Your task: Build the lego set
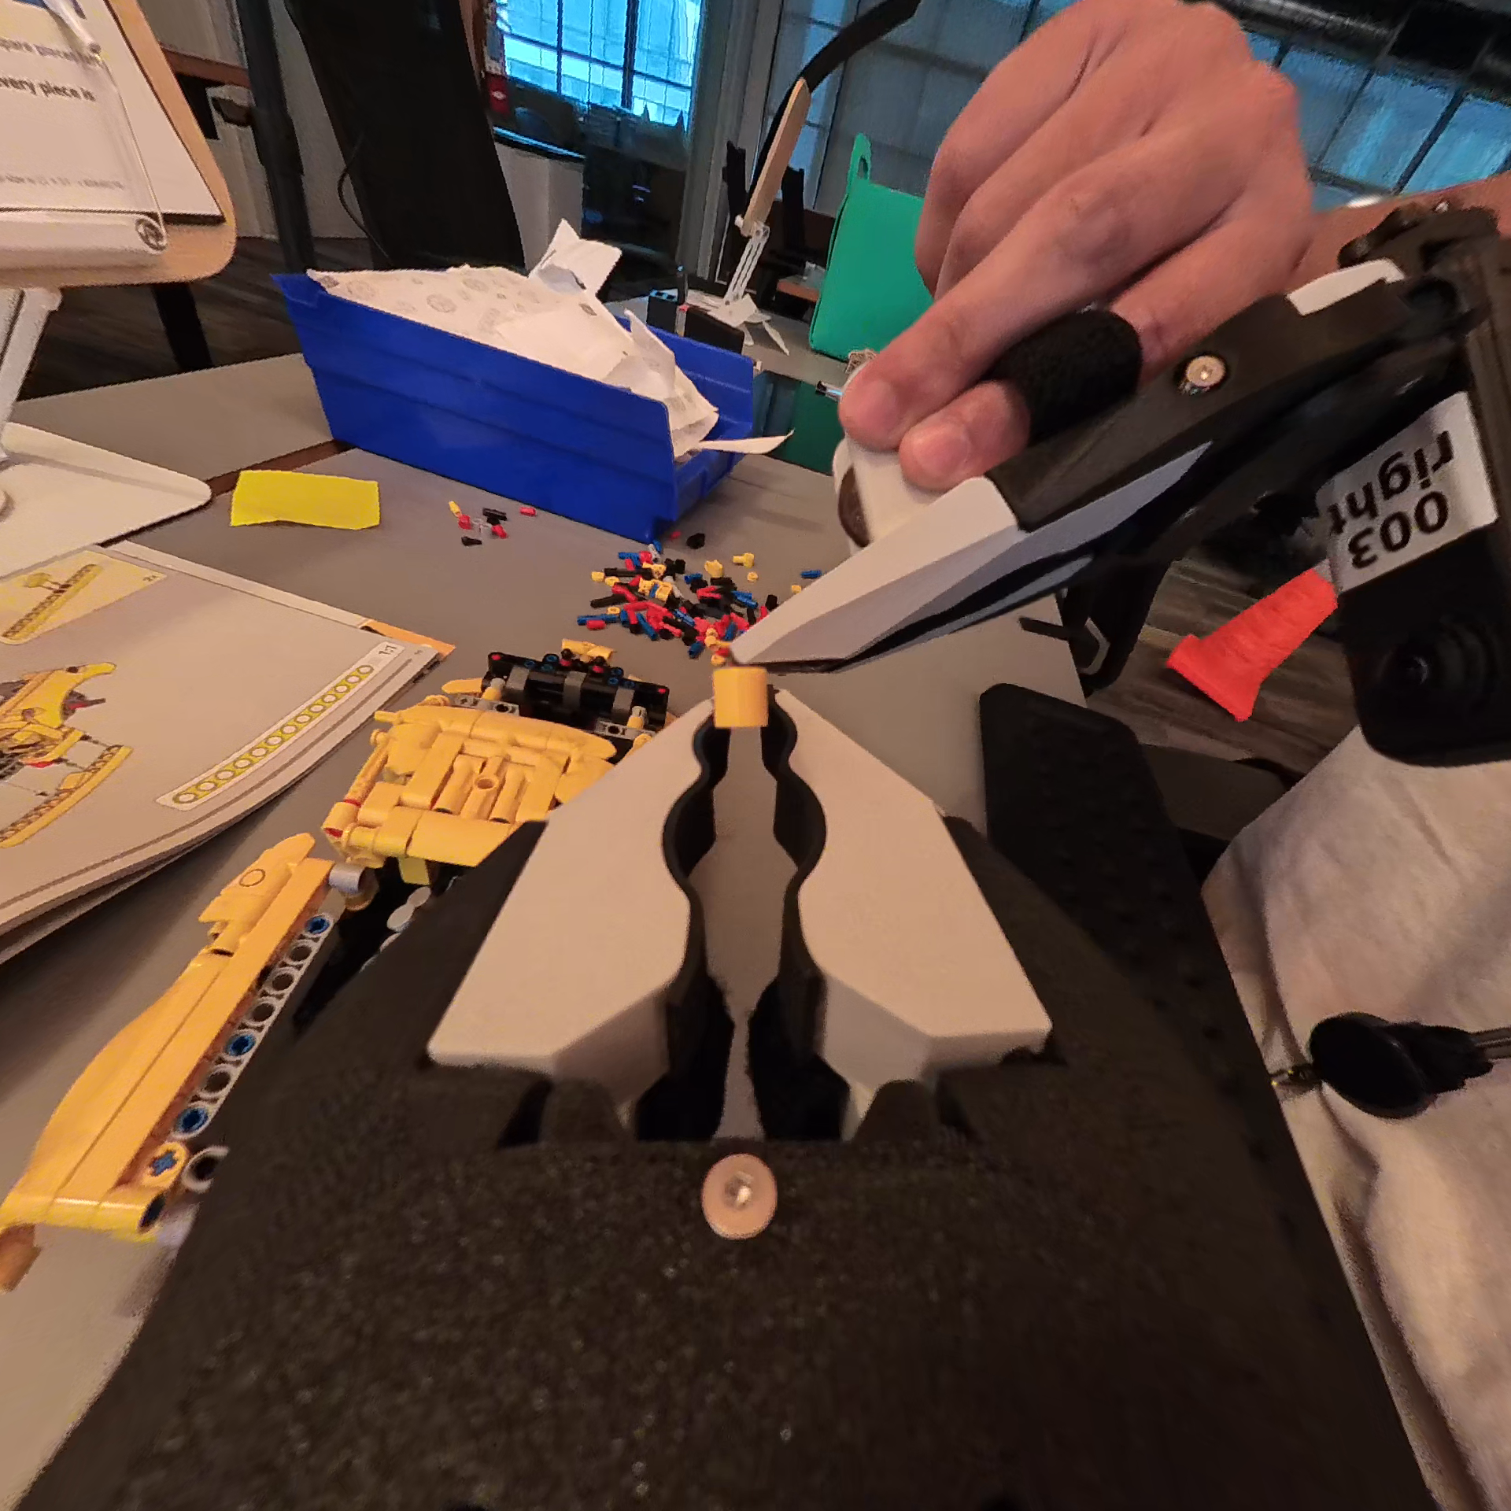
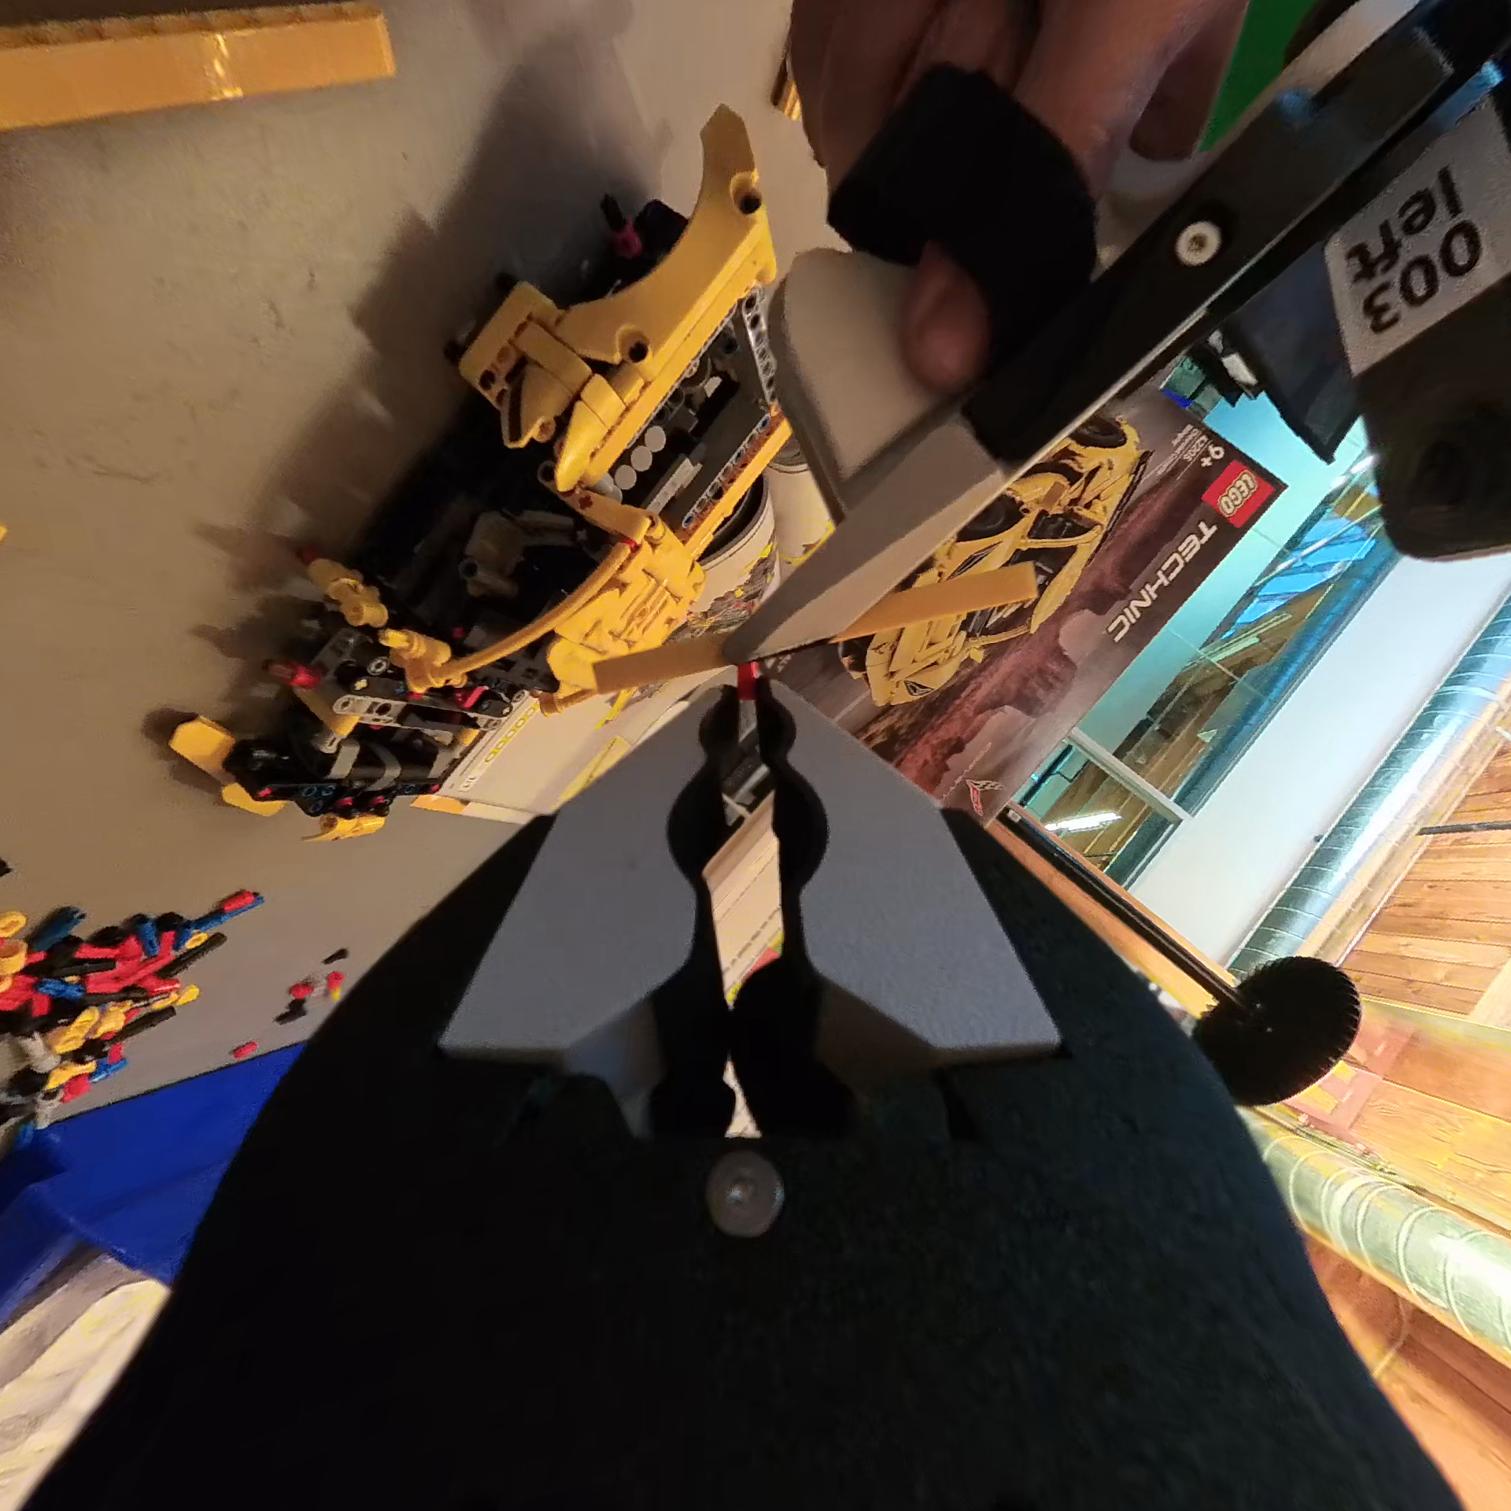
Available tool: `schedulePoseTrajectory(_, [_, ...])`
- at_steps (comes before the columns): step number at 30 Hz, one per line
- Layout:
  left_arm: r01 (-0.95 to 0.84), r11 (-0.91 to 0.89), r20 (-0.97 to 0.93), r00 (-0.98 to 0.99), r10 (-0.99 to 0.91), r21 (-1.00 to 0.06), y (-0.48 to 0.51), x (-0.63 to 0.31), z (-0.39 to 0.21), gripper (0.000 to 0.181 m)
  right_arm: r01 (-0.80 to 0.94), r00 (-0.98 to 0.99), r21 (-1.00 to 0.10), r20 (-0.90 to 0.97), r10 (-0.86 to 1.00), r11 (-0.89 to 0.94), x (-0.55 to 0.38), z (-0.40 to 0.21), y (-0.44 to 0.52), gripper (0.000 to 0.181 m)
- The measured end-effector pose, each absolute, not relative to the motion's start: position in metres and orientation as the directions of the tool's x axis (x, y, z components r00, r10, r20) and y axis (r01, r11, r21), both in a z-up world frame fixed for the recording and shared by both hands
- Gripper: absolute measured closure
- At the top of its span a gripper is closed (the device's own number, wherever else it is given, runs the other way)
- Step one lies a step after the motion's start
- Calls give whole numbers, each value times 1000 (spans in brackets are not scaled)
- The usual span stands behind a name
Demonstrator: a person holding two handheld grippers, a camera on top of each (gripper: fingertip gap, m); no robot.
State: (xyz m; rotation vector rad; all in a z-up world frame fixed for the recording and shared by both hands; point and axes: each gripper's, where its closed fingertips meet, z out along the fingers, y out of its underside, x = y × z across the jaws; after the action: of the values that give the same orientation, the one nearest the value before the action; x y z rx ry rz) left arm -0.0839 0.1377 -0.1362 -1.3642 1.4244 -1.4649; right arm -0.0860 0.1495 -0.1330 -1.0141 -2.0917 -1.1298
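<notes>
Grey desk (image 1: 507, 572) is carrying the half-built yellow car (image 1: 482, 777) and loose pins (image 1: 679, 597). Left hand-held gripper (image 1: 740, 695) is clamping a yellow beam (image 1: 740, 695) end-on while the right hand-held gripper (image 2: 748, 695) is pinching a red pin (image 2: 748, 677); next, the pin likely needs aligning with a beam hole.

The left gripper (image 1: 740, 695) has pale grey wedge-shaped fingers (image 1: 597, 891) with wavy black inner edges, set in a rough black body with a silver screw (image 1: 738, 1195) at lower centre; the right gripper (image 2: 746, 691) is built alike; at the upper right of each view, a hand (image 1: 1096, 221) wears a black fabric finger loop (image 1: 1063, 372); a white label sits on the black frame; a pale shirt (image 1: 1374, 965) fills the right edge.
</notes>
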Motion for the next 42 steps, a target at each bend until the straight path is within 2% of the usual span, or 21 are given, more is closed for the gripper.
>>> schedulePoseTrajectory(5, [-228,-158,211,-234,-949,-961,134,-83,-142,175,767,-632,500,694,345,401,-86,-139,145,180])
schedulePoseTrajectory(11, [-246,-134,193,-234,-953,-960,132,-82,-146,175,747,-658,515,665,353,421,-85,-142,142,180])
schedulePoseTrajectory(15, [-295,-163,228,-203,-952,-942,134,-78,-155,175,706,-707,579,614,351,408,-82,-152,146,180])
schedulePoseTrajectory(18, [-343,-98,164,-170,-972,-934,134,-76,-165,175,673,-739,615,566,365,410,-80,-161,145,180])
schedulePoseTrajectory(22, [-329,-92,149,-153,-977,-940,136,-76,-162,175,694,-720,600,580,381,399,-83,-158,148,181])
schedulePoseTrajectory(27, [-278,-129,177,-156,-972,-952,140,-79,-152,175,808,-589,476,676,443,347,-85,-149,152,180])
schedulePoseTrajectory(33, [-157,-179,210,-213,-954,-971,139,-85,-128,174,960,-264,148,769,582,240,-84,-129,154,178])
schedulePoseTrajectory(35, [-148,-171,200,-215,-956,-974,138,-85,-127,174,974,-195,75,766,613,216,-83,-129,153,178])
schedulePoseTrajectory(40, [-154,-140,172,-221,-960,-978,135,-84,-128,174,985,-138,38,755,642,167,-71,-131,153,178])
schedulePoseTrajectory(42, [-161,-136,169,-217,-961,-978,135,-84,-130,174,983,-158,56,750,642,177,-71,-134,150,178])
